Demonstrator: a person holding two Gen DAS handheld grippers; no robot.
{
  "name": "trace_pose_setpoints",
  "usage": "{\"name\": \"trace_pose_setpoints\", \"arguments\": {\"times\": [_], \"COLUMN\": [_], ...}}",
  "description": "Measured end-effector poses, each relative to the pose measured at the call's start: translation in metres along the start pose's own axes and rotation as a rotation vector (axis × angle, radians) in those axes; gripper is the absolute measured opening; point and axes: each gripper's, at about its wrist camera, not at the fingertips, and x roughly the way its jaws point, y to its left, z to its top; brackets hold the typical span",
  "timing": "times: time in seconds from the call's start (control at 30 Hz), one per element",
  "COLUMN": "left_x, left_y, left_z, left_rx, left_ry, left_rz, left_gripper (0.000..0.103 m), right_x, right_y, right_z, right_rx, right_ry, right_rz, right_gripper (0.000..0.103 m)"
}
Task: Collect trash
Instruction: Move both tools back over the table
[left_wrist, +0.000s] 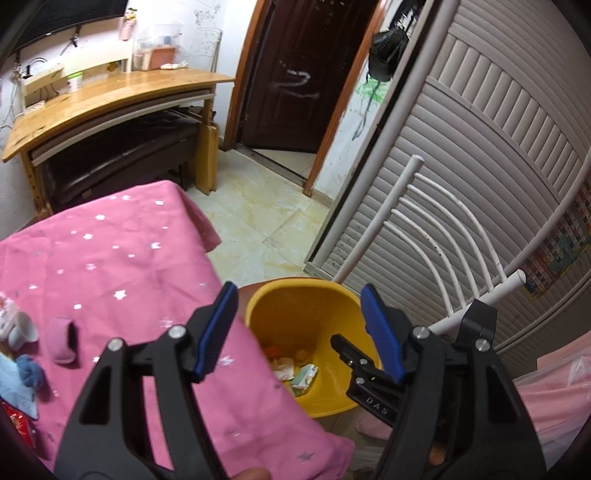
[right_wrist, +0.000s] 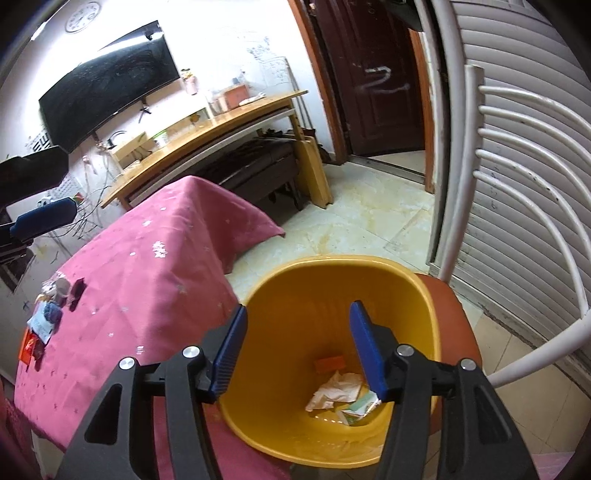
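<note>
A yellow bin (right_wrist: 417, 295) stands on a brown chair seat beside the pink-covered table (right_wrist: 155, 280). It holds crumpled paper (right_wrist: 338, 391), a green-white wrapper (right_wrist: 360, 406) and an orange piece (right_wrist: 328, 363). My right gripper (right_wrist: 299, 347) is open and empty, right above the bin's mouth. My left gripper (left_wrist: 299, 328) is open and empty, above the table edge and the bin (left_wrist: 295, 306). The right gripper's tip (left_wrist: 354, 358) shows over the bin in the left wrist view. More trash lies on the table's left: a blue packet (right_wrist: 40, 326), red wrappers (right_wrist: 31, 347), a small cup (right_wrist: 61, 288).
A white metal chair back (right_wrist: 517, 184) rises to the right of the bin, in front of slatted doors. A wooden desk (left_wrist: 110, 99) with a dark bench under it stands behind the table. A dark door (left_wrist: 303, 74) is beyond the tiled floor. A pink roll (left_wrist: 61, 339) lies on the table.
</note>
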Motion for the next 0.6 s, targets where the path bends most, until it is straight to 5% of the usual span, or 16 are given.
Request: {"name": "trace_pose_setpoints", "arguments": {"times": [0.6], "left_x": [-0.105], "left_y": [0.105], "left_z": [-0.020], "left_rx": [-0.128], "left_ry": [-0.098], "left_rz": [0.171], "left_gripper": [0.072], "right_x": [0.006], "right_y": [0.126], "right_z": [0.021], "right_rx": [-0.172], "right_ry": [-0.001], "right_rz": [0.130], "right_gripper": [0.053]}}
